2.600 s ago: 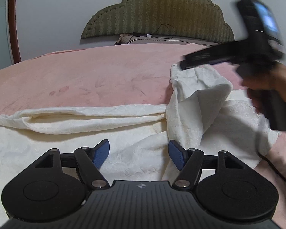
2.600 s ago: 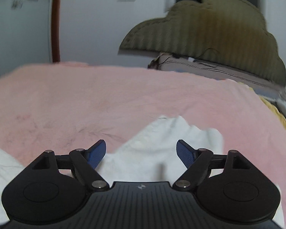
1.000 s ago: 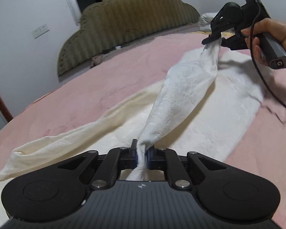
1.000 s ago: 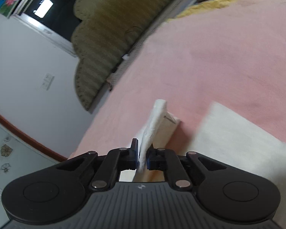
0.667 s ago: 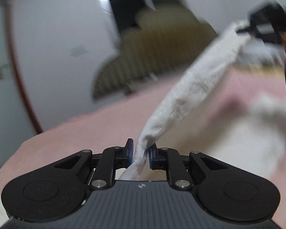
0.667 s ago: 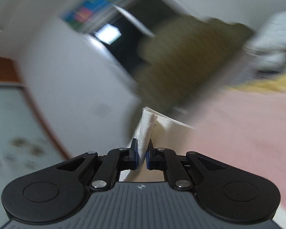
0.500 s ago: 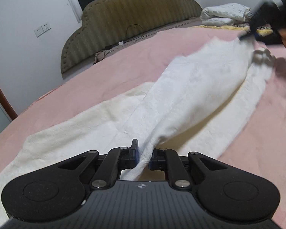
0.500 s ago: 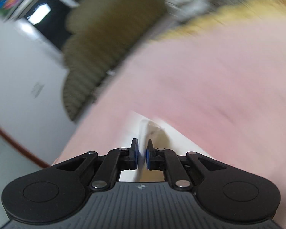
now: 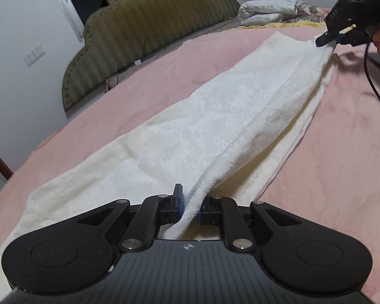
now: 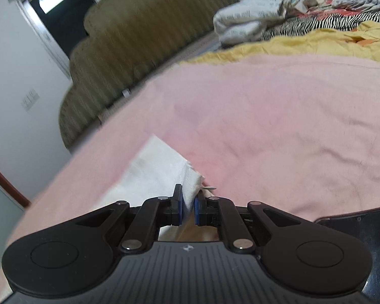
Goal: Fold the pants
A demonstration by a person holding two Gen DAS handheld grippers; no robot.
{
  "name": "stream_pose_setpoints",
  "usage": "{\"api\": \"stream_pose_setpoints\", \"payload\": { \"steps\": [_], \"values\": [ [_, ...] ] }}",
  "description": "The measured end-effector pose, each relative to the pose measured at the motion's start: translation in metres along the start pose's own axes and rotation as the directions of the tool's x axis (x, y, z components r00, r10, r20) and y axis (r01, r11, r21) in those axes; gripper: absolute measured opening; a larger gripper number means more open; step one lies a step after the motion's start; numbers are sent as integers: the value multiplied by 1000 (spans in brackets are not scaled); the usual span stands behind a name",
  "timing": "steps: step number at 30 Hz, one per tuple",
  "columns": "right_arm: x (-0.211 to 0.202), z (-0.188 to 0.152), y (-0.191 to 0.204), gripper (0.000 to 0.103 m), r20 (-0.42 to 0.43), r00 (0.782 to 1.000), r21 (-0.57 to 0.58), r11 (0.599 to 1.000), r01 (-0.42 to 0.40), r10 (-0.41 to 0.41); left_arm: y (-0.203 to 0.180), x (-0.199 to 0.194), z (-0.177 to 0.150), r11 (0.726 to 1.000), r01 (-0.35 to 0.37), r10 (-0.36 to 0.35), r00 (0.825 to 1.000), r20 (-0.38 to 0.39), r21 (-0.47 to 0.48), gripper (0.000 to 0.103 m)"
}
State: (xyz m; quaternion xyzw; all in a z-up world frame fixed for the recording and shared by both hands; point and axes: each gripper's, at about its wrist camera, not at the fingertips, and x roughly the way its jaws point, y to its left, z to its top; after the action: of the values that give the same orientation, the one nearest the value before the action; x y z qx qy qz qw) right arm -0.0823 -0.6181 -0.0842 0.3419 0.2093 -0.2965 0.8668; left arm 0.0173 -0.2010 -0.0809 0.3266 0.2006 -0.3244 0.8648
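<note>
A bed is covered by a pink blanket (image 9: 144,96). An olive scalloped headboard (image 9: 149,25) is set against the wall, and folded bedding (image 10: 253,17) is piled beyond.

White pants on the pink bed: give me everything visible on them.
The white textured-fabric pants lie stretched lengthwise across the pink bedspread, one leg folded over the other, the lower edge showing along the right side. The left gripper pinches a bunched ridge at the near end; its jaws are easing open. The right gripper is shut on the far end corner, lifting it slightly.
</note>
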Motion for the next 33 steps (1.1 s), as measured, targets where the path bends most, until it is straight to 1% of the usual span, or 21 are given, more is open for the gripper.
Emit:
{"api": "stream_pose_setpoints", "payload": {
  "steps": [2, 4, 6, 7, 8, 9, 10, 11, 12, 15, 18, 21, 23, 24, 25, 26, 27, 29, 31, 32, 33],
  "values": [
    [-1, 1, 11, 9, 1, 999, -63, 997, 40, -40, -2, -1, -2, 999, -16, 16, 1000, 10, 37, 22],
    [-3, 2, 24, 15, 40, 995, -91, 991, 97, -93, 1, -3, -3, 999, -17, 16, 1000, 12, 42, 37],
    [-18, -1, 41, 26, 192, 960, -103, 968, 227, -204, 7, -13, -2, 999, -24, 23, 999, 28, 31, 52],
    [-26, -3, 53, 26, 260, 942, -135, 958, 254, -213, 15, -19, 0, 1000, -8, 8, 999, 42, 10, 60],
    [-32, -6, 68, 29, 295, 942, -194, 955, 226, -163, 22, -25, 0, 1000, 15, -14, 999, 51, -16, 64],
    [-33, -9, 85, 29, 277, 958, -265, 952, 155, -79, 31, -30, 2, 998, 42, -39, 997, 59, -48, 70],
    [-31, -12, 102, 29, 221, 975, -331, 941, 71, 4, 41, -34, 4, 995, 62, -57, 997, 59, -76, 70],
    [-23, -19, 126, 29, 109, 989, -410, 911, -45, 98, 51, -37, 5, 993, 69, -64, 997, 53, -100, 71],
    [-14, -26, 147, 29, -10, 985, -469, 870, -155, 170, 61, -37, 7, 990, 66, -61, 997, 45, -121, 70],
    [5, -60, 210, 29, -245, 928, -586, 719, -373, 281, 97, -34, 12, 971, 53, -59, 998, -19, -231, 67],
    [22, -97, 265, 29, -402, 877, -682, 553, -479, 263, 136, -30, 10, 926, 79, -119, 989, -87, -369, 59],
    [29, -124, 295, 29, -520, 832, -728, 410, -550, 193, 159, -40, 4, 899, 147, -191, 979, -68, -413, 57],
    [30, -134, 298, 30, -545, 828, -756, 348, -554, 133, 165, -49, 0, 891, 200, -233, 972, -33, -409, 58],
    [29, -134, 293, 33, -557, 822, -759, 332, -561, 115, 167, -51, -3, 881, 230, -261, 965, -19, -415, 60],
    [28, -129, 286, 37, -564, 818, -752, 340, -565, 112, 169, -52, -6, 871, 249, -279, 960, -9, -424, 62],
    [26, -123, 278, 51, -568, 818, -749, 353, -561, 92, 170, -50, -9, 869, 246, -278, 961, -12, -430, 62],
    [22, -119, 266, 69, -563, 825, -764, 345, -545, 57, 170, -47, -10, 878, 220, -257, 966, -31, -426, 62],
    [16, -114, 252, 85, -504, 864, -819, 318, -477, -1, 170, -39, -11, 905, 138, -184, 980, -78, -402, 60],
    [10, -105, 243, 85, -459, 888, -830, 359, -426, -9, 176, -32, -11, 911, 105, -157, 982, -101, -398, 61],
    [8, -101, 242, 84, -458, 889, -820, 379, -429, 17, 177, -28, -9, 913, 102, -156, 982, -107, -395, 61],
    [6, -100, 243, 84, -478, 877, -798, 391, -459, 54, 178, -23, -7, 917, 109, -162, 981, -107, -384, 61]
  ]
}}
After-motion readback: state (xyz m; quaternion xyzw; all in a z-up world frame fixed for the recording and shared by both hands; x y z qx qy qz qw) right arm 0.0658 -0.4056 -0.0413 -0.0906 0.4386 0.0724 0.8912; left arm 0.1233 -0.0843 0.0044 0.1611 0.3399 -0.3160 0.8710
